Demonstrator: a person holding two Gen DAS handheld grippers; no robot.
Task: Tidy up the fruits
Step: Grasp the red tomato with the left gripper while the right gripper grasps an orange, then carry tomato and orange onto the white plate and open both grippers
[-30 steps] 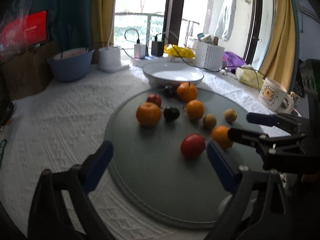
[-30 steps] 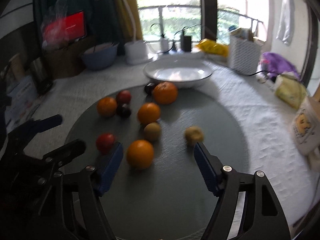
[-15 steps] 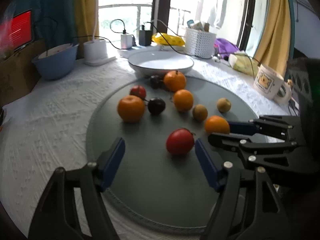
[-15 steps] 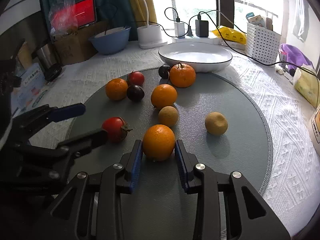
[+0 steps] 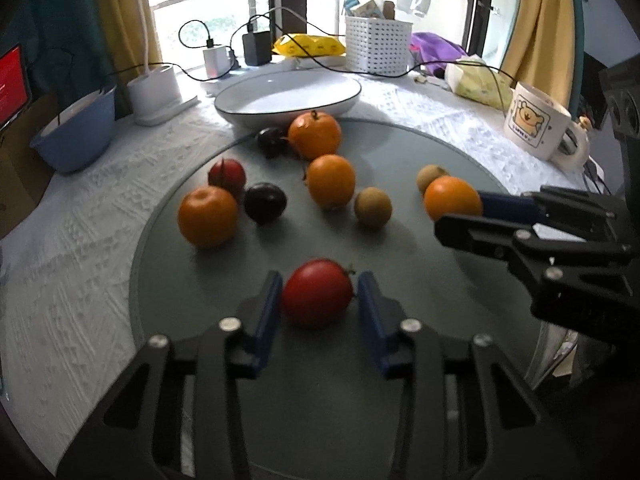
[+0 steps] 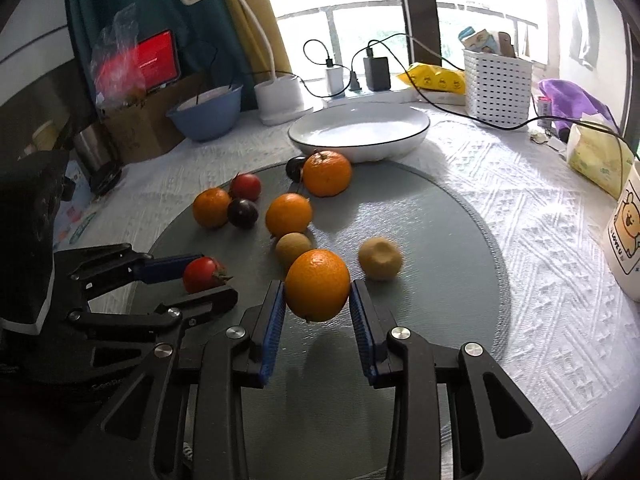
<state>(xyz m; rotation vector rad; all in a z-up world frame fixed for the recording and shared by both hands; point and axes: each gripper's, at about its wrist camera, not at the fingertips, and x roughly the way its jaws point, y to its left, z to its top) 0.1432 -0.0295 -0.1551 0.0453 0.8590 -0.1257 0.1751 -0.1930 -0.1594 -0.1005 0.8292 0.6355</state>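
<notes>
both grippers are down on the round grey mat [image 5: 400, 152] at once. the left gripper [image 5: 318, 300] has the red tomato [image 5: 317, 292] between its blue pads and its jaws are closing — the left pad sits against the tomato's skin, the right one just beside it, too close to tell whether it touches. the tomato rests on the mat at its near edge.

over on the other side, the right gripper [image 6: 317, 300] is clamped on an orange [image 6: 317, 285], both pads pressed to its flanks, jaws narrowed right down to the fruit's width. from the left wrist view the same orange [image 5: 452, 200] shows at the tip of the right gripper, just in front of a brown kiwi [image 5: 431, 176].

the rest of the fruit is spread on the mat: a second kiwi [image 6: 293, 248] just behind the held orange, a pale round fruit [image 6: 380, 259] to its right, an orange [image 6: 289, 214] in the middle, another orange [image 6: 211, 207] touching a dark plum [image 6: 243, 213] and a small red fruit [image 6: 245, 186], and a big stemmed orange [image 6: 327, 173] by a second plum [image 6: 295, 168] — right at the rim of the white bowl [image 6: 360, 142], which holds no fruit.
</notes>
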